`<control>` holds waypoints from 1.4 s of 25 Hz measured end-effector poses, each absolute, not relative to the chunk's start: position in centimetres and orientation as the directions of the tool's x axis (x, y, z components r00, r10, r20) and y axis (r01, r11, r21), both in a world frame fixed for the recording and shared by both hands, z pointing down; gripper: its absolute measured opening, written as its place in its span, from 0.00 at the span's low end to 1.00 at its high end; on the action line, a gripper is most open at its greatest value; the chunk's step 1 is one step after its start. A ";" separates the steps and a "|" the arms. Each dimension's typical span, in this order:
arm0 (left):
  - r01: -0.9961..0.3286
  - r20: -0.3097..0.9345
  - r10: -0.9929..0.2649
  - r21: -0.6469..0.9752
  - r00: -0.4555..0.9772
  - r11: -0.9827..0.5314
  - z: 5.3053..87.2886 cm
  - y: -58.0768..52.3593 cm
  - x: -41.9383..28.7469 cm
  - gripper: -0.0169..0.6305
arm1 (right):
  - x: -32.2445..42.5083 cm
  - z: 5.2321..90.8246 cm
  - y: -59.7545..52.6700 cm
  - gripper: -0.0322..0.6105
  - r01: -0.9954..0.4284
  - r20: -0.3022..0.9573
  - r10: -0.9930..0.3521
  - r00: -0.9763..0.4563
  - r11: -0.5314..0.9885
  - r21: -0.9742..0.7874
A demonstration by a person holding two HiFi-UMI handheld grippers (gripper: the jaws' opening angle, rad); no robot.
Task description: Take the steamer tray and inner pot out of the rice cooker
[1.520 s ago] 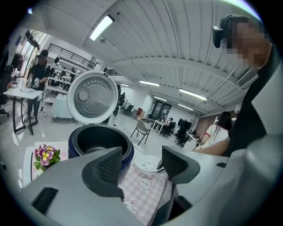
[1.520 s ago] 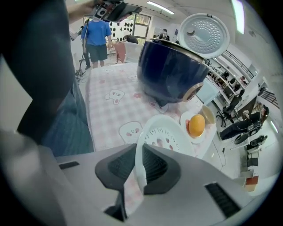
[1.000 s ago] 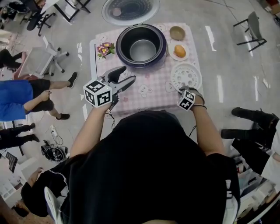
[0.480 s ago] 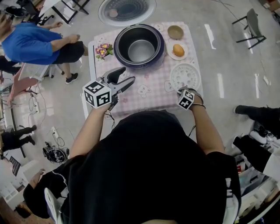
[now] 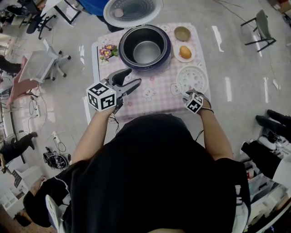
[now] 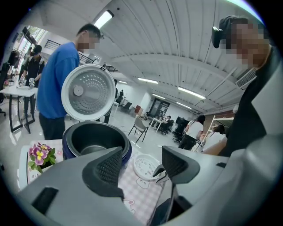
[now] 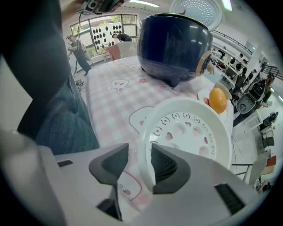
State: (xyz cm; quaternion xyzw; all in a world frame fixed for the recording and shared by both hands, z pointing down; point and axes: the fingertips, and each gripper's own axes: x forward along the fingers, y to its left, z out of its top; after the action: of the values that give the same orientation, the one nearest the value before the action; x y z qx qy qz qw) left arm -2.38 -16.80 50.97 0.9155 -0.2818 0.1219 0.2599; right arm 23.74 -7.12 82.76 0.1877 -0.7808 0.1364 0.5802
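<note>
Now the right gripper [image 7: 138,154] lets go. Its jaws have just been opening, and the near rim of the white steamer tray [image 7: 188,132] stands in the gap between them. One pad is clear of the rim and the other sits just beside it, so nothing is pinched. The tray lies flat on the pink checked tablecloth [image 5: 150,98] at the table's near right corner, well apart from the rice cooker [image 5: 136,61]. By the look of it, that's the first half of the job done: tray out and set down.

Over on the other side, the left gripper [image 6: 138,164] hangs above the near left of the table. Its jaws are spread with nothing between them, and it's aimed towards the cooker. The lid [image 5: 133,10] stands up at the back, and the inner pot [image 5: 147,52] sits down inside the dark blue body, untouched.

So the pot is what's left. It looks deep and smooth-walled, so I'd expect a grip on its rim, probably a firm one. Beside the cooker sit an orange on a plate [image 5: 185,52], a small bowl [image 5: 183,33] and some flowers [image 5: 107,51], all close enough to get nudged on the way out.
</note>
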 end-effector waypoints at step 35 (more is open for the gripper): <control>-0.624 0.276 -0.561 0.375 0.781 -0.685 46.7 -16.1 -8.2 0.49 | 16.4 47.5 -19.8 0.44 -0.695 0.418 -0.706 -0.572 0.687 0.209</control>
State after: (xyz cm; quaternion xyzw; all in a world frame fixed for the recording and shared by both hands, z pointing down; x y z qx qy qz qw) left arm -8.18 -16.10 46.71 0.9153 -0.3237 0.0694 0.2294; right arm 16.38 -19.77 47.49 0.3952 -0.8864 -0.0108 0.2408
